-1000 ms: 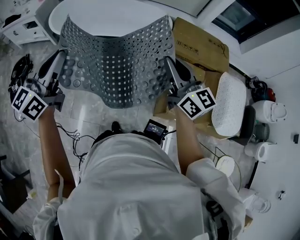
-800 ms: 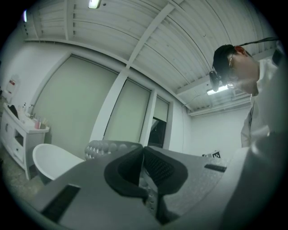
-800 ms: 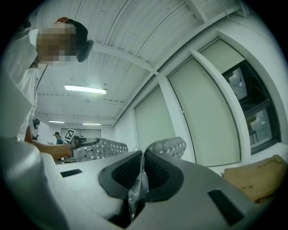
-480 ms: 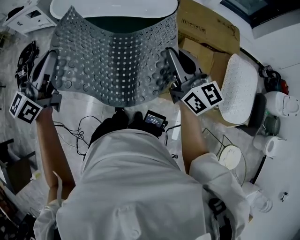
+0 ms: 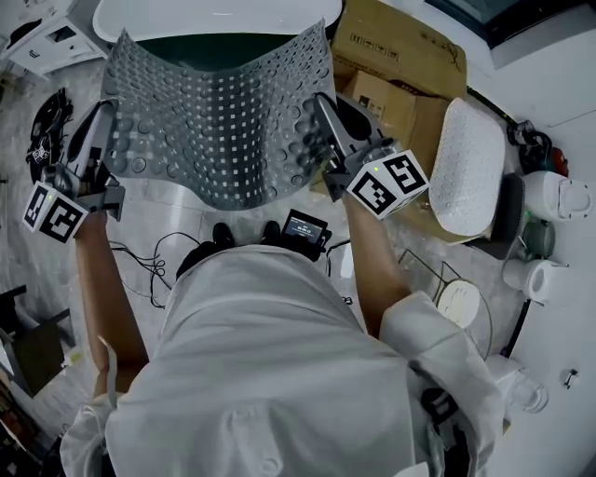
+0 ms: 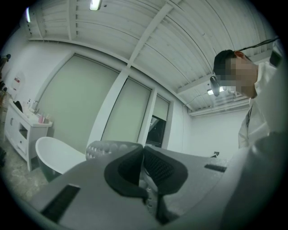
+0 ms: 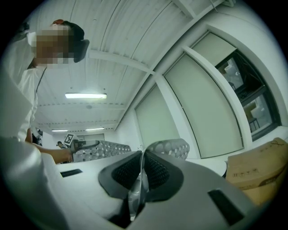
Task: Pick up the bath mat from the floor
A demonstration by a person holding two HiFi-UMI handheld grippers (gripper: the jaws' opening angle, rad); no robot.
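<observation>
Between left hand-held gripper and right hand-held gripper, bath mat, each edge clamped tight.

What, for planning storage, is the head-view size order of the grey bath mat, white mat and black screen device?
1. grey bath mat, held up nearer the camera
2. white mat
3. black screen device

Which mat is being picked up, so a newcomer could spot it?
Find the white bathtub at the top of the head view. In front of it a bath mat hangs spread between the left gripper and right gripper, each shut on a side edge. Unlike the white mat on the cardboard boxes, it is grey and full of holes.
</observation>
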